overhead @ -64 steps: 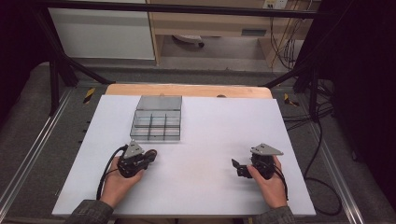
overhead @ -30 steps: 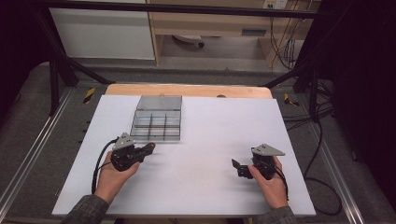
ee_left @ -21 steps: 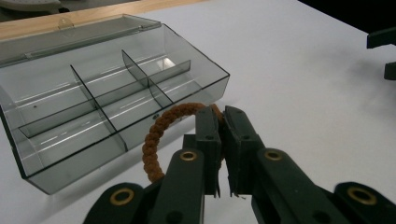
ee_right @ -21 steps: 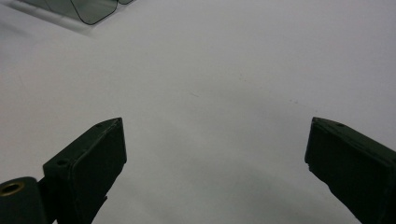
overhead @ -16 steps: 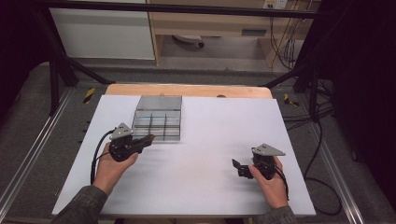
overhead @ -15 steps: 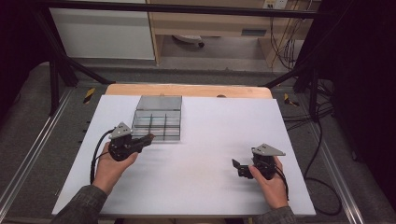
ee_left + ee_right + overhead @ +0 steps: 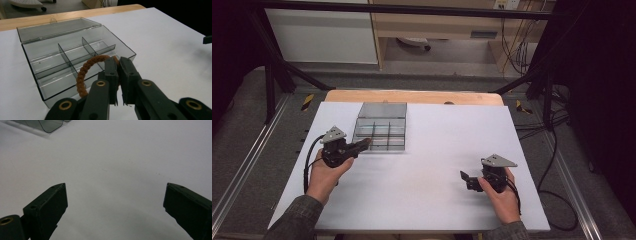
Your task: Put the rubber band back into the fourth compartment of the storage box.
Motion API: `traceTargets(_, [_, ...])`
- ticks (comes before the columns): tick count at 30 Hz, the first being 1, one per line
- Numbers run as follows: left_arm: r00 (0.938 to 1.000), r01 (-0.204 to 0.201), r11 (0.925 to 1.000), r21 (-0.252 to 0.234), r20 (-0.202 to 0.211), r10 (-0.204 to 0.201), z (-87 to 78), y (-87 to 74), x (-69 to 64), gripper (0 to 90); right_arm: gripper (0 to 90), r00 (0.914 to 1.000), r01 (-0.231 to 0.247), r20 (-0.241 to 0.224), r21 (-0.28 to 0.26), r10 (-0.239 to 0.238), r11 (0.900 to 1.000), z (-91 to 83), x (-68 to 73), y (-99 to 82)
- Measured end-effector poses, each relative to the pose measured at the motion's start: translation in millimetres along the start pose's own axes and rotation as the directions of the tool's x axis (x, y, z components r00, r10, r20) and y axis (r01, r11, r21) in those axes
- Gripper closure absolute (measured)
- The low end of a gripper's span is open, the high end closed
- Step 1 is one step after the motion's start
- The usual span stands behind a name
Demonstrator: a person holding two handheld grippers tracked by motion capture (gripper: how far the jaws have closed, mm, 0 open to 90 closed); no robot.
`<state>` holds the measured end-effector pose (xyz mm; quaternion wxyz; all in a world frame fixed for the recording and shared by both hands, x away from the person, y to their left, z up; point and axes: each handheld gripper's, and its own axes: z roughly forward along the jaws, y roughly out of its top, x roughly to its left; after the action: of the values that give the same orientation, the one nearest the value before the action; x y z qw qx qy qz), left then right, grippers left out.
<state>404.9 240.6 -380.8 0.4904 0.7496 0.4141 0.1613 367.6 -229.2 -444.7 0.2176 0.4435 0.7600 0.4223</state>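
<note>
A clear grey plastic compartment box [image 7: 380, 128] with its lid folded back lies at the table's far left-centre; its dividers [image 7: 65, 58] show close up in the left gripper view. My left gripper [image 7: 364, 143] sits at the box's near-left corner, shut on a brown braided ring [image 7: 86, 70] that loops out to the left of the jaws, above the front compartments. My right gripper [image 7: 464, 180] rests low at the table's right, jaws wide apart [image 7: 115, 202] over bare white surface, holding nothing.
The white table top [image 7: 437, 150] stretches between the two hands. A wooden edge [image 7: 412, 96] runs along the far side. Metal frame rails and cables [image 7: 557, 150] lie off the table's right. A corner of the box [image 7: 51, 126] shows in the right gripper view.
My left hand has moved forward and slightly left, bringing the gripper from the open table up to the box's near-left corner. The right hand has stayed put.
</note>
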Motion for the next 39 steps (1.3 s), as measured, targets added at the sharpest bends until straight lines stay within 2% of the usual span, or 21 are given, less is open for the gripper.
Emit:
traceTargets(3, [1.0, 0.006, 1.0, -0.007, -0.001, -0.006, -1.2, 2.2, 0.9, 84.7, 5.8, 0.9997, -0.019, -0.013, -0.004, 0.019, 0.9998, 0.1, 0.3, 0.1])
traceTargets(7, [1.0, 0.008, 0.9999, -0.012, -0.001, -0.008, -3.0, 3.7, 2.9, 84.6, 5.8, 0.9997, -0.018, -0.015, -0.01, 0.018, 0.9998, -1.2, 1.0, 0.3])
traceTargets(14, [0.9998, 0.011, 0.9995, -0.029, -0.016, -0.011, -1.6, 10.4, 8.6, 84.6, 5.8, 0.9999, -0.013, -0.005, 0.0, 0.013, 0.9999, 0.2, 0.3, -0.4])
traceTargets(21, [0.9996, 0.027, 0.9985, -0.047, -0.01, -0.027, -0.4, 16.1, 14.8, 84.6, 5.8, 1.0, 0.003, 0.0, 0.007, -0.003, 1.0, 1.1, 0.1, -0.4])
traceTargets(25, [0.9994, 0.033, 0.9984, -0.045, -0.012, -0.034, 1.5, 23.9, 18.6, 84.6, 5.7, 0.9999, -0.01, 0.012, 0.001, 0.01, 1.0, -0.2, -1.3, -1.1])
traceTargets(29, [0.9983, 0.048, 0.9981, -0.038, -0.031, -0.049, 3.2, 30.9, 23.6, 84.6, 5.7, 0.9997, -0.014, 0.018, -0.005, 0.014, 0.9999, -2.9, -1.0, -1.9])
traceTargets(33, [0.9983, 0.041, 0.9987, -0.032, -0.042, -0.042, 8.9, 34.4, 25.6, 84.6, 5.7, 0.9997, -0.024, 0.009, -0.022, 0.024, 0.9995, -4.0, 0.3, -0.4])
traceTargets(35, [0.9976, 0.051, 0.9981, -0.033, -0.044, -0.053, 11.6, 35.9, 25.7, 84.6, 5.6, 1.0, 0.007, 0.005, -0.006, -0.007, 1.0, -2.3, 2.6, -1.3])
traceTargets(38, [0.9979, 0.035, 0.9992, -0.02, -0.053, -0.036, 14.7, 38.9, 23.1, 84.7, 5.4, 0.9999, 0.015, 0.002, -0.006, -0.015, 0.9999, -2.1, 4.4, -1.2])
traceTargets(39, [0.9978, 0.031, 0.9993, -0.021, -0.059, -0.032, 14.6, 41.5, 22.1, 84.6, 5.3, 1.0, 0.005, -0.002, -0.013, -0.005, 0.9999, -2.5, 3.9, -0.7])
